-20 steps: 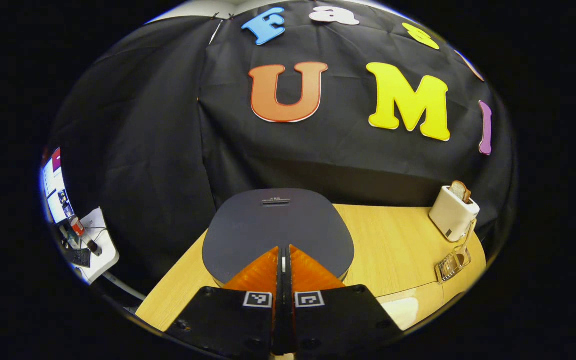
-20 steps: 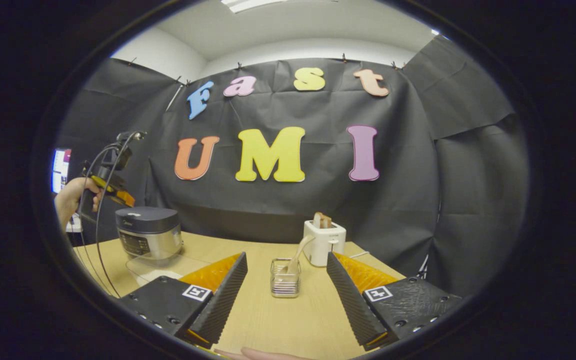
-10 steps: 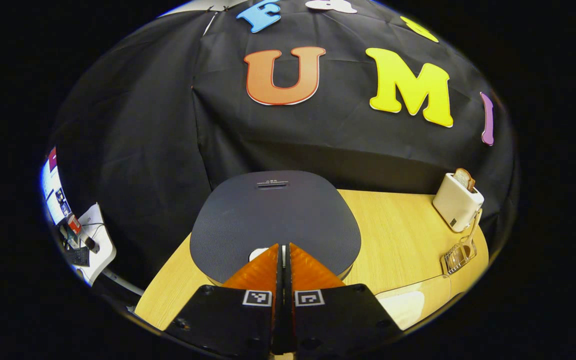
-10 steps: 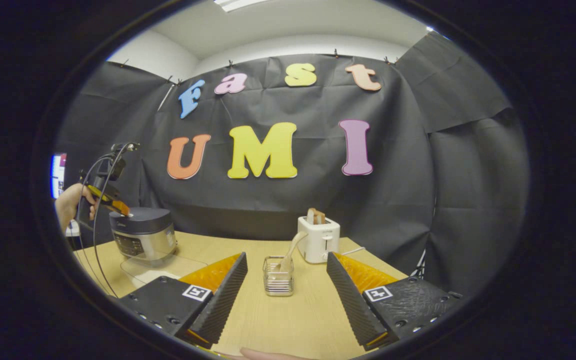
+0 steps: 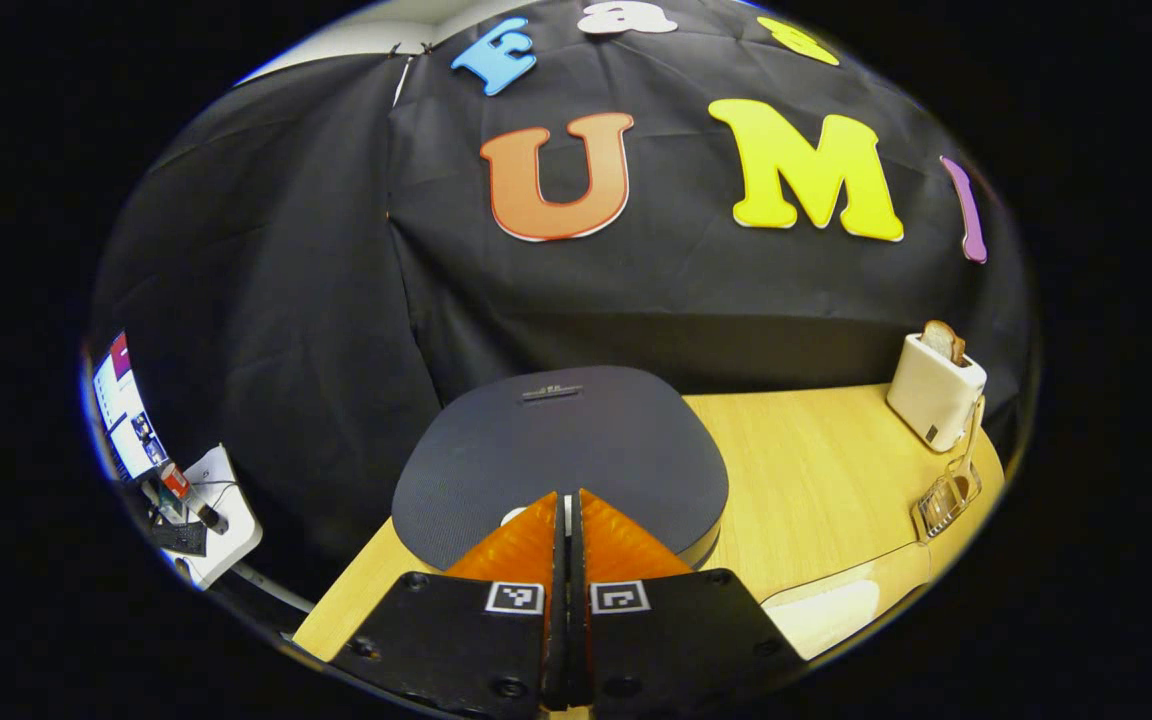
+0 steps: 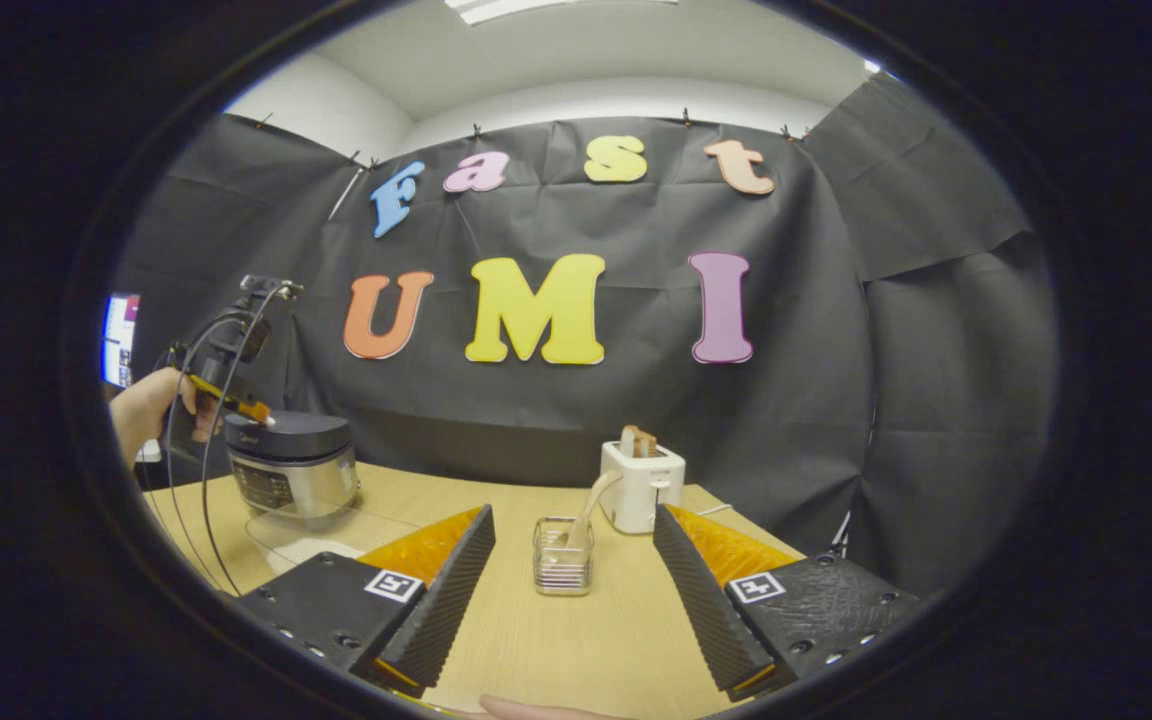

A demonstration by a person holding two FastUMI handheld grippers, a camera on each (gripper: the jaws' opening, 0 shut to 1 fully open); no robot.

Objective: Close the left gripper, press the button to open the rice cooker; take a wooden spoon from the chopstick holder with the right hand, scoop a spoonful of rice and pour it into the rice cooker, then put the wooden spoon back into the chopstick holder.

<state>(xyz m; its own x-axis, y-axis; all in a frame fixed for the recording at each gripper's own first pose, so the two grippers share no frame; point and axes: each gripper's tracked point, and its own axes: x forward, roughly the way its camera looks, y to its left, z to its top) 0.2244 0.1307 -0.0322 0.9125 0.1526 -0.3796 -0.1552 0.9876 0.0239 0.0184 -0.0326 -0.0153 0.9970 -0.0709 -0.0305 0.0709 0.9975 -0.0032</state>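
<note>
Left gripper (image 5: 567, 495) is fully closed, fingers pressed flat together with nothing between them, tips sitting over the near edge of the rice cooker (image 5: 561, 450) lid. A pale button (image 5: 513, 515) peeks out just left of my fingertips; can't tell if I'm touching it. Lid is down. From the right gripper view, the left gripper (image 6: 254, 409) is tilted down onto the front top edge of the rice cooker (image 6: 291, 465), with my hand (image 6: 148, 412) behind it and cables hanging down from it. Right gripper (image 6: 574, 545) is wide open, holding nothing, hovering above the wooden table (image 6: 576, 640). Dead ahead between its fingers is the chopstick holder (image 6: 563, 556), a clear wire-ribbed box, with the wooden spoon (image 6: 586, 510) standing in it and leaning right toward the white toaster (image 6: 641, 486) just behind, bread in its slot. Off to the right of my left gripper, well apart, are the toaster (image 5: 934, 390) and chopstick holder (image 5: 946, 493) near the table (image 5: 816, 480) edge. A clear container with white rice (image 5: 831, 605) sits just right of the left gripper body; from the right gripper view it (image 6: 308, 545) is ahead-left, in front of the cooker.
</note>
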